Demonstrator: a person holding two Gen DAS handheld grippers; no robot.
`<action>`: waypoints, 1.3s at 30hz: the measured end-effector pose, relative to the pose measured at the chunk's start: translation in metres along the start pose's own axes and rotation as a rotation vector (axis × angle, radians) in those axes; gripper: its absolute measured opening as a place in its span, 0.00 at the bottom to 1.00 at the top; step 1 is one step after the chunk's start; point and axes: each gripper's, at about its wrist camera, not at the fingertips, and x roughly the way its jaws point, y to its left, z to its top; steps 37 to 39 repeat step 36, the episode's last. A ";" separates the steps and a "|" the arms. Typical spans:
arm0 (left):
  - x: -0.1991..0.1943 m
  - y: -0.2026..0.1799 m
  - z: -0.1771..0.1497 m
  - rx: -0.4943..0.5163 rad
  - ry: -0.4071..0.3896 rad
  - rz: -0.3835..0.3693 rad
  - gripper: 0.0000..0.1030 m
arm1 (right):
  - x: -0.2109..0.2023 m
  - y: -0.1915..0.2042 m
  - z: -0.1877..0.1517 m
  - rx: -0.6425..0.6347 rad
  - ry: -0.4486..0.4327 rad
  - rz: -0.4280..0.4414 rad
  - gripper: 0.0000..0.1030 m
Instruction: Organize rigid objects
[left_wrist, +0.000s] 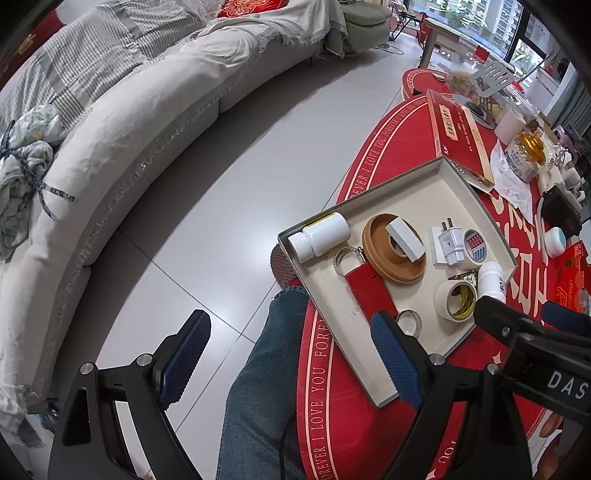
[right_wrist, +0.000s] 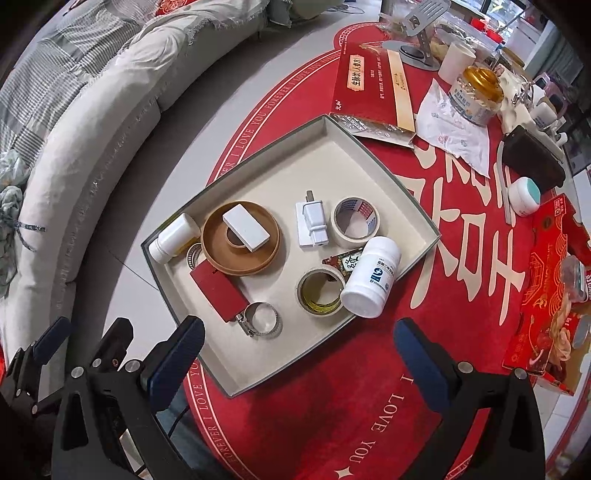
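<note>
Both claws (left_wrist: 291, 354) (right_wrist: 295, 363) gaping, empty, white bottle (right_wrist: 371, 282) tipped, cap probably toward right claw.

In the left wrist view the right gripper (left_wrist: 517, 332) hides the near right corner of the shallow box (left_wrist: 332, 295) and part of the white bottle (left_wrist: 491, 277). The brown dish (right_wrist: 240, 240) covers part of a metal ring (right_wrist: 192, 254). The red carton (right_wrist: 546, 295) runs off the right edge. Items at the far right are too small to identify.
</note>
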 end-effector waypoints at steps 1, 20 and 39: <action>0.000 0.001 0.000 -0.001 0.000 0.000 0.88 | 0.000 0.000 0.000 -0.001 0.000 -0.002 1.00; -0.002 0.000 -0.011 0.027 0.001 0.007 0.88 | -0.001 0.006 -0.008 -0.012 0.007 -0.020 1.00; -0.011 0.004 -0.012 0.022 -0.051 0.049 0.88 | -0.003 0.007 -0.009 -0.015 0.004 -0.023 1.00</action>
